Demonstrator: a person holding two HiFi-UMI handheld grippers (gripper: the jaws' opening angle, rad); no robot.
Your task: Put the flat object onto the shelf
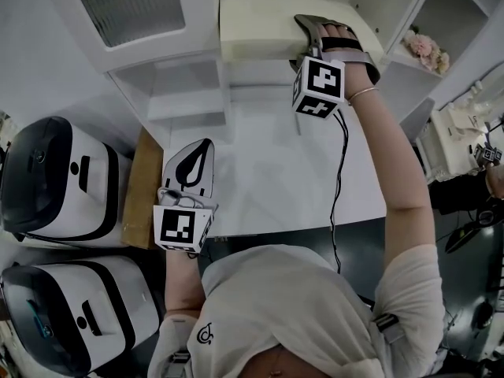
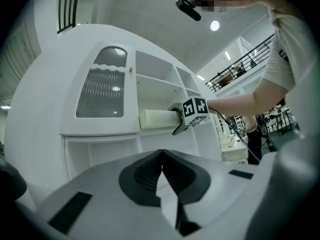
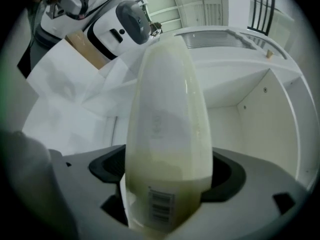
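1. Far left, two white-and-black machines point(image 1: 55, 179) sit one behind the other, with a brown board point(image 1: 134, 191) just beside them at the edge of the white table point(image 1: 268, 187).
2. The left gripper point(image 1: 193, 162) hangs level over the table's left part. Its jaws are pressed together with nothing between them, well apart from the task's thing.
3. Ahead stands the white shelf point(image 1: 169, 93), with a ribbed-glass door on the left and open compartments to the right of it.
4. The flat object point(image 1: 256, 24), cream and long, lies level in an open compartment next to that door. One end reaches in over the shelf board and the other, barcoded end points out toward the person.
5. The right gripper point(image 1: 309, 28) is at that outer end, tipped slightly down. Its jaws stand wide, one on each side of the flat object, and the pads seem just clear of it rather than squeezing.
6. A black cable point(image 1: 337, 187) hangs from the right gripper down across the table.
7. Far right, pink flowers point(image 1: 425, 47) sit in a side compartment.
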